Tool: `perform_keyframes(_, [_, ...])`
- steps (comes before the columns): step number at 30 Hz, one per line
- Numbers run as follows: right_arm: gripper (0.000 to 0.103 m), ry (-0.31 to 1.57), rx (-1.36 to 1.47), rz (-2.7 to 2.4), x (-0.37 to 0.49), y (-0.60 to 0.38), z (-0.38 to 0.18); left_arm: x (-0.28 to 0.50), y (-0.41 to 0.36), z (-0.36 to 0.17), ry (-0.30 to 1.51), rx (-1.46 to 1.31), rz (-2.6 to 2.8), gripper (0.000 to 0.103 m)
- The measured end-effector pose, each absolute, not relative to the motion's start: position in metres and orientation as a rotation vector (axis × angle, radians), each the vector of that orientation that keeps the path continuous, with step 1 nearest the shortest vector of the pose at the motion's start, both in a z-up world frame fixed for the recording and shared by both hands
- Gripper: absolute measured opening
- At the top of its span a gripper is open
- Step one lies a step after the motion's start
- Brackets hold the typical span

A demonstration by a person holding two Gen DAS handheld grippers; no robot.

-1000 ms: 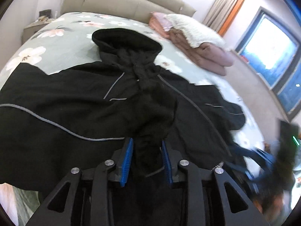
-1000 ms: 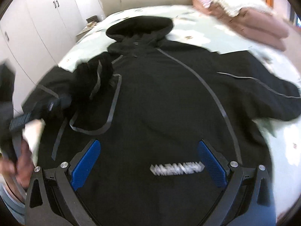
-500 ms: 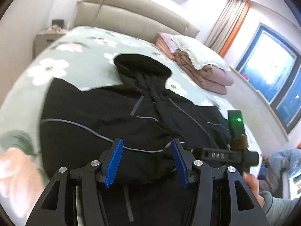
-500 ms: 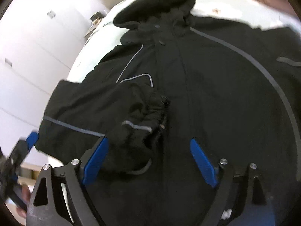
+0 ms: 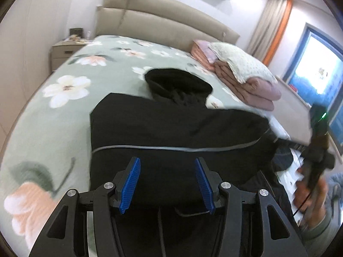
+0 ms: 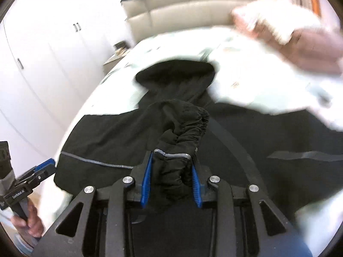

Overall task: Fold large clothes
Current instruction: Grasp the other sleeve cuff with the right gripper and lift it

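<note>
I am seeing the black jacket [image 5: 171, 132] running under my left gripper's frame, its near hem hidden. In the right wrist view the folded quilts [image 6: 300, 42] far right are smearing into blur, and the jacket's right side is getting cut off.

Right tongs [image 6: 171, 180] closing on sleeve cuff [image 6: 182, 128]; left tongs [image 5: 167, 184] released.

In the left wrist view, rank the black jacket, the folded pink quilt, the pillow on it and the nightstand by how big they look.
1. Black jacket, by far.
2. Folded pink quilt.
3. Pillow and nightstand: alike, unranked; both lie farther from the camera than the jacket.
</note>
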State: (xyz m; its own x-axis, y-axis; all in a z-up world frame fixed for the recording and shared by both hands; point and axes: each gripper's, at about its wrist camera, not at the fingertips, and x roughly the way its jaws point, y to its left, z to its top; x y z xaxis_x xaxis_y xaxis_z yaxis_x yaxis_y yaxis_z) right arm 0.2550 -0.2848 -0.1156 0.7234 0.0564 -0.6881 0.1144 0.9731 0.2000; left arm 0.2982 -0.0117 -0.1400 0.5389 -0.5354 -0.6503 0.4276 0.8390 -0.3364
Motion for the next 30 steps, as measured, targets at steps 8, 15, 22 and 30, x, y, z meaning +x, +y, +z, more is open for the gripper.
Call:
perform_keyframes(8, [0.036,0.873,0.091,-0.273,0.264,-0.375,-0.159,0.334,-0.073,-0.224,1.069,-0.071,-0.606,0.054])
perform_keyframes(15, [0.041,0.998,0.086,-0.297,0.269,-0.400,-0.240,0.333,-0.064,-0.238,1.055,-0.096,-0.633,0.054])
perform_keyframes(22, [0.061,0.778,0.197,-0.242,0.221,-0.402,-0.169,0.318,-0.056,-0.243,0.975,-0.086,-0.634,0.054])
perform_keyframes(30, [0.054,0.845,0.047,-0.198,0.239,-0.344,-0.189,0.314,-0.064,-0.242,0.935,-0.046,-0.615,0.054])
